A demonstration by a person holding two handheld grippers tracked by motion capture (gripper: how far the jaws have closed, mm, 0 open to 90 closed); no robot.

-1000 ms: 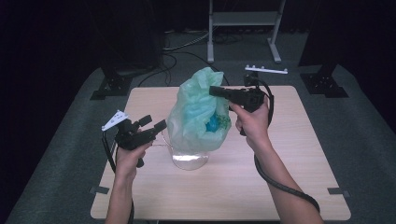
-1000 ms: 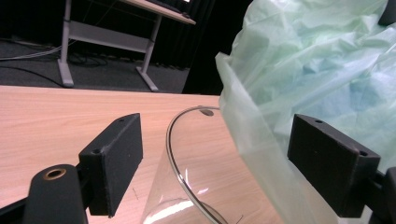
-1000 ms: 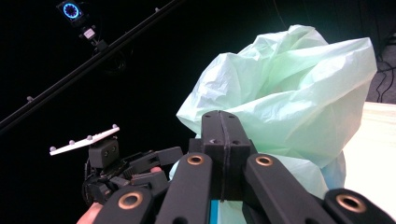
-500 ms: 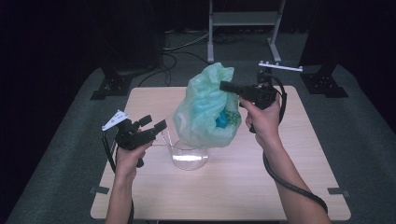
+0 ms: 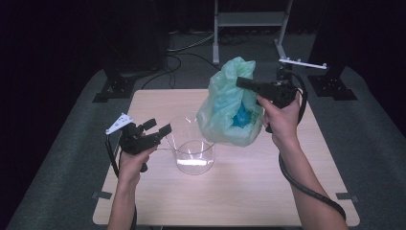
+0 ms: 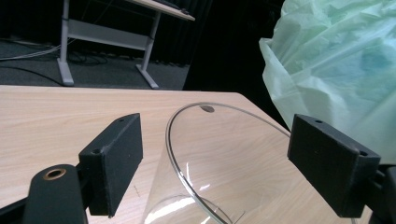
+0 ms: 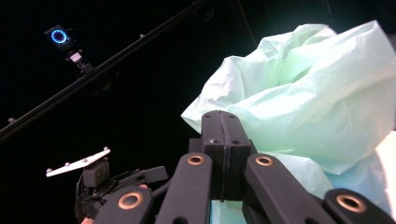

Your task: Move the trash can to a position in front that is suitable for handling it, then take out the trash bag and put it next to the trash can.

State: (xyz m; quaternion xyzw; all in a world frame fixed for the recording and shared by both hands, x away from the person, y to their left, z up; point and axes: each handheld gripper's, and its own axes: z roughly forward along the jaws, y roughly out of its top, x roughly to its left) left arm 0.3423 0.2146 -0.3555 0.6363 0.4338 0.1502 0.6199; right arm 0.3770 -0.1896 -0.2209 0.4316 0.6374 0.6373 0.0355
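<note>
High view shows the right gripper (image 5: pixel 242 82) with fingers clenched on a green bag (image 5: pixel 230 112), hanging centre-right above the tabletop (image 5: pixel 249 191) — thin film could slip free. Left gripper (image 5: pixel 160 132), fingers released around a glass bowl's (image 5: pixel 191 143) rim at centre-left — a nudge might tip it.

Recording lab: black-draped walls; grey carpet (image 5: pixel 62 158); floor cables (image 5: pixel 191 45); metal stand (image 5: pixel 249 19); wooden table (image 5: pixel 249 191)

Grey carpet (image 5: pixel 57 158) (dark room), metal stand (image 5: pixel 249 19)
</note>
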